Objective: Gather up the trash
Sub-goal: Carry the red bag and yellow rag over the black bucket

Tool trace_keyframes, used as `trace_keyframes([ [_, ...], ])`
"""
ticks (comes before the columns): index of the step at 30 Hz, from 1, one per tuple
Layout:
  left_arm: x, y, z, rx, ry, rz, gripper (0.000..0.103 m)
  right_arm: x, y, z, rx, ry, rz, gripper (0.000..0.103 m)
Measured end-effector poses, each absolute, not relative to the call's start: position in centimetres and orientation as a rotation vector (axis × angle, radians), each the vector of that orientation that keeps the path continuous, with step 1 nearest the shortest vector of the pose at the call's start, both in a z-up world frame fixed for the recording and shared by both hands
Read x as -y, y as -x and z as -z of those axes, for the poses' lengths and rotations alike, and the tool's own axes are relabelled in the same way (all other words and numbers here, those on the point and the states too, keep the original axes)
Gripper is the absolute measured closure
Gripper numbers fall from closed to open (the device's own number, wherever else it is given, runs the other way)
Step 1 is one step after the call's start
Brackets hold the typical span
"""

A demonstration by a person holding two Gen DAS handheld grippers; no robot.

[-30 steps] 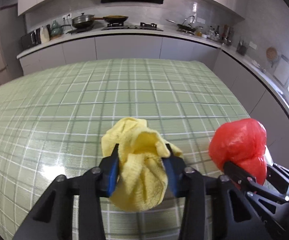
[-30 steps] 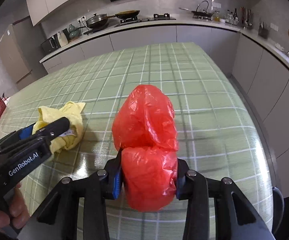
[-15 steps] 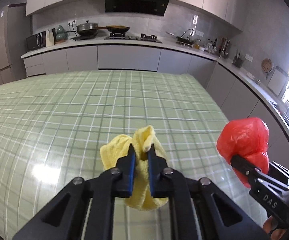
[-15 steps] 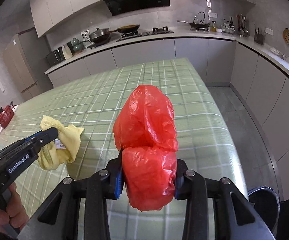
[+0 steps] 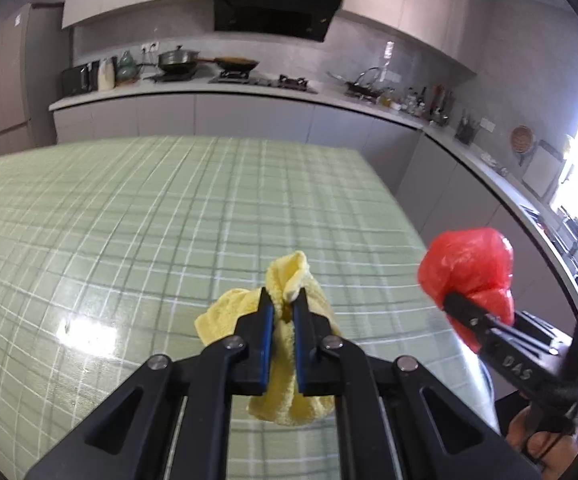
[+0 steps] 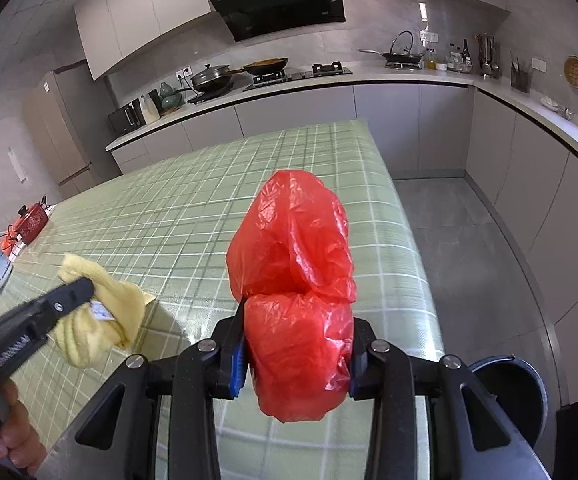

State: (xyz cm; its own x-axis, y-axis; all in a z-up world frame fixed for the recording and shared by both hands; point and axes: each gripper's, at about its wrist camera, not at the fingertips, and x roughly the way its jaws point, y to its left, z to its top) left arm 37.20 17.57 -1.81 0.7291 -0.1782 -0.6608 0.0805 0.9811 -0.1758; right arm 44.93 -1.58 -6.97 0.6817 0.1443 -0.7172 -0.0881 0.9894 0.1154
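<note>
A crumpled yellow cloth [image 5: 289, 360] hangs above the green checked table [image 5: 129, 220], pinched by my left gripper [image 5: 284, 300], which is shut on it. In the right wrist view the same yellow cloth [image 6: 101, 320] shows at the left, held in the left gripper [image 6: 81, 290]. My right gripper [image 6: 297, 320] is shut on a bulging red plastic bag [image 6: 297, 280], lifted off the table. The red bag [image 5: 469, 268] also appears at the right of the left wrist view, with the right gripper [image 5: 455, 302] gripping it. A dark round trash bin [image 6: 517, 392] stands on the floor at the lower right.
The table's right edge [image 6: 409, 224] drops to grey floor beside the cabinets [image 6: 529, 184]. A red pot [image 6: 33, 220] and small items lie at the table's far left. A hand [image 6: 13, 432] holds the left gripper's handle. Counters with pans line the back wall.
Both grippers have risen and pulled back from the table with their loads. The left jaws closed tight on the yellow cloth. The trash bin has come into the right wrist view.
</note>
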Motion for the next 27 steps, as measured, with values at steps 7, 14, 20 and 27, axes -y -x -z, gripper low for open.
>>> trace_keyframes([
  [7, -14.9, -35.9, 0.2, -0.696, 0.124, 0.295, 0.093, 4.8, -40.8, 4.4, -0.745, -0.098, -0.017, 0.064],
  [14, -10.6, -34.1, 0.0, -0.698, 0.121, 0.440, 0.093, 9.9, -35.1, 3.6, -0.747, -0.095, 0.146, 0.064],
  [20, -5.0, -32.5, -0.8, -0.695, 0.085, 0.519, 0.093, 15.5, -31.5, 3.7, -0.761, -0.126, 0.223, 0.064],
  [27, 3.9, -30.6, 1.1, -0.738, 0.082, 0.502, 0.093, 24.4, -29.4, 5.6, -0.819, -0.143, 0.206, 0.064],
])
